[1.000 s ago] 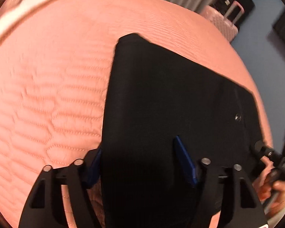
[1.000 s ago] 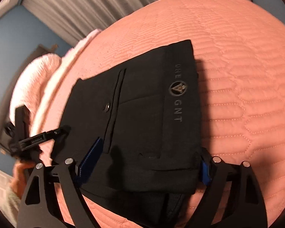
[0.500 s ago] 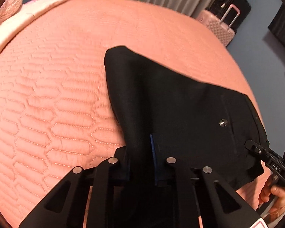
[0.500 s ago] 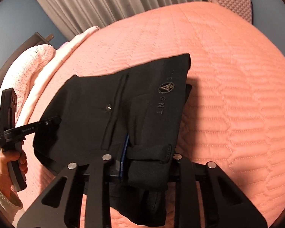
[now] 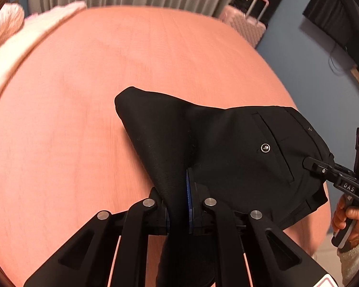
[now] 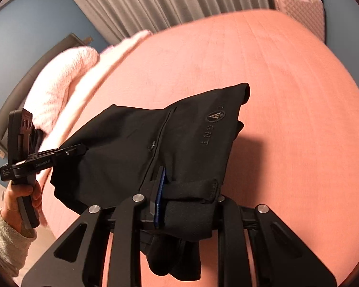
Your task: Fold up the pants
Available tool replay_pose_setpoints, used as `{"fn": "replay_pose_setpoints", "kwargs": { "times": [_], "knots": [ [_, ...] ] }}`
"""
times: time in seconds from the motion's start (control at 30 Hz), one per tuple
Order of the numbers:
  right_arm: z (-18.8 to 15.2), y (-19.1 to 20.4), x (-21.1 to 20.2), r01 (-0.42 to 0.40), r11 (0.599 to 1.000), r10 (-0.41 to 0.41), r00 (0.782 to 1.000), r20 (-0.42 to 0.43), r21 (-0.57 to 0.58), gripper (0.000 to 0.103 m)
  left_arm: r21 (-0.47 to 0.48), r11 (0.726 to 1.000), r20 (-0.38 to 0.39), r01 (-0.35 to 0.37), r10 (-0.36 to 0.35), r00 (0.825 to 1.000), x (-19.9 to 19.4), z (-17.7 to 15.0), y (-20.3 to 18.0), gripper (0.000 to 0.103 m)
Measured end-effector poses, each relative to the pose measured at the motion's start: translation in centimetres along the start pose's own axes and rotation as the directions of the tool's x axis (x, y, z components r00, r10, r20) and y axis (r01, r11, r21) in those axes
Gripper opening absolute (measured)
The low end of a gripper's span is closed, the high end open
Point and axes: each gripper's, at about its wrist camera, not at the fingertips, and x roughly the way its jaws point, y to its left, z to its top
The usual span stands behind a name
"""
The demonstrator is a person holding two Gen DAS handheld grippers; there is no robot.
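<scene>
Between the pads of the left gripper (image 5: 179, 205) a bunched fold of the black pants (image 5: 227, 148) is clamped tight. At the right gripper (image 6: 186, 205) the jaws are closing on a thick roll of the same pants near the waistband, with a belt loop just beside the blue pad. Beyond both tongs the pants hang lifted, stretched from one gripper to the other above the pink quilted bedspread (image 5: 107, 71). Farther off lie a fluffy pink blanket (image 6: 59, 79), a pink suitcase (image 5: 246, 24) and grey curtains (image 6: 155, 0).
</scene>
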Motion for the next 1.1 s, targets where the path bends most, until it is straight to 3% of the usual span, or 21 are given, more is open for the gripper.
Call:
{"fn": "replay_pose_setpoints", "kwargs": {
  "times": [0.03,0.1,0.17,0.2,0.27,0.3,0.33,0.4,0.47,0.53,0.57,0.63,0.67,0.73,0.8,0.87,0.97,1.03,1.07,1.1],
  "knots": [
    [-1.6,0.1,0.4,0.009,1.000,-0.009,1.000,-0.021,-0.013,0.021,-0.009,1.000,-0.020,-0.010,0.009,1.000,0.4,-1.9,0.1,0.009],
    [-5.6,-1.1,1.7,0.099,0.995,-0.100,0.991,-0.084,-0.008,0.033,-0.025,0.998,-0.066,-0.058,0.056,0.996,2.3,-5.2,0.9,0.015],
    [-7.1,-3.0,-0.1,0.071,0.992,-0.066,0.996,-0.053,0.103,0.041,-0.139,0.990,-0.049,-0.011,0.004,0.999,2.0,-6.8,2.9,0.017],
    [-7.2,-3.5,-1.7,0.077,0.986,-0.076,0.997,-0.014,0.150,0.040,-0.190,0.982,-0.021,-0.017,0.013,1.000,0.5,-6.8,3.5,0.017],
    [-6.4,-2.4,-5.5,0.159,0.982,-0.169,0.982,0.084,0.105,0.041,-0.133,0.977,0.032,-0.167,0.173,0.984,-2.6,-6.1,2.7,0.013],
    [-5.5,-0.8,-7.0,0.183,0.982,-0.187,0.973,0.132,0.043,0.040,-0.080,0.968,0.078,-0.238,0.244,0.967,-4.2,-5.6,1.7,0.013],
    [-4.5,0.9,-7.8,0.192,0.981,-0.188,0.966,0.175,-0.004,0.040,-0.034,0.962,0.122,-0.272,0.274,0.954,-5.5,-5.2,0.5,0.013],
    [-3.0,3.4,-7.6,0.147,0.987,-0.132,0.971,0.198,-0.061,0.040,0.041,0.957,0.182,-0.286,0.274,0.944,-6.5,-3.9,-2.7,0.015],
    [-2.1,4.9,-4.2,0.111,0.989,-0.094,0.983,0.157,-0.103,0.038,0.107,0.961,0.194,-0.254,0.230,0.954,-5.1,-3.6,-5.5,0.018],
    [-3.1,4.2,0.5,0.164,0.978,-0.157,0.986,0.060,-0.128,0.038,0.164,0.941,0.162,-0.295,0.269,0.949,-1.0,-3.6,-7.7,0.024],
    [-4.6,2.5,3.8,0.190,0.976,-0.196,0.979,-0.048,-0.104,0.038,0.178,0.926,0.093,-0.334,0.322,0.942,2.4,-4.3,-7.6,0.023],
    [-5.7,1.2,3.9,0.179,0.984,-0.180,0.983,-0.047,-0.015,0.034,0.164,0.929,-0.050,-0.333,0.345,0.937,7.1,-5.5,-6.4,0.023],
    [-5.4,1.7,2.4,0.180,0.984,-0.180,0.984,-0.014,-0.003,0.034,0.148,0.929,0.016,-0.339,0.340,0.940,6.2,-5.7,-6.5,0.023],
    [-5.2,2.7,-0.4,0.204,0.979,-0.202,0.976,0.080,-0.014,0.035,0.112,0.929,0.035,-0.353,0.351,0.936,4.6,-5.2,-6.4,0.023],
    [-5.7,2.6,-0.2,0.231,0.973,-0.229,0.971,0.064,-0.025,0.035,0.056,0.942,0.050,-0.331,0.329,0.943,3.9,-5.1,-5.7,0.024],
    [-7.1,1.6,2.8,0.292,0.954,-0.294,0.955,-0.027,-0.062,0.034,0.038,0.930,-0.022,-0.365,0.366,0.930,5.2,-5.3,-4.7,0.024],
    [-6.9,2.7,-0.2,0.291,0.957,-0.291,0.956,0.043,-0.007,0.035,0.019,0.934,0.014,-0.356,0.356,0.934,2.7,-5.5,-5.4,0.024],
    [-7.7,3.8,-3.1,0.268,0.962,-0.271,0.956,0.111,0.043,0.035,0.033,0.924,0.049,-0.381,0.379,0.924,0.5,-5.5,-6.5,0.024],
    [-7.7,4.4,-4.5,0.277,0.959,-0.282,0.950,0.136,0.051,0.042,0.033,0.922,0.053,-0.386,0.384,0.922,-0.6,-5.6,-7.0,0.025],
    [-7.8,4.8,-5.3,0.295,0.953,-0.302,0.941,0.153,0.062,0.066,0.029,0.924,0.058,-0.382,0.379,0.923,-1.4,-5.8,-7.4,0.026]
  ]
}}
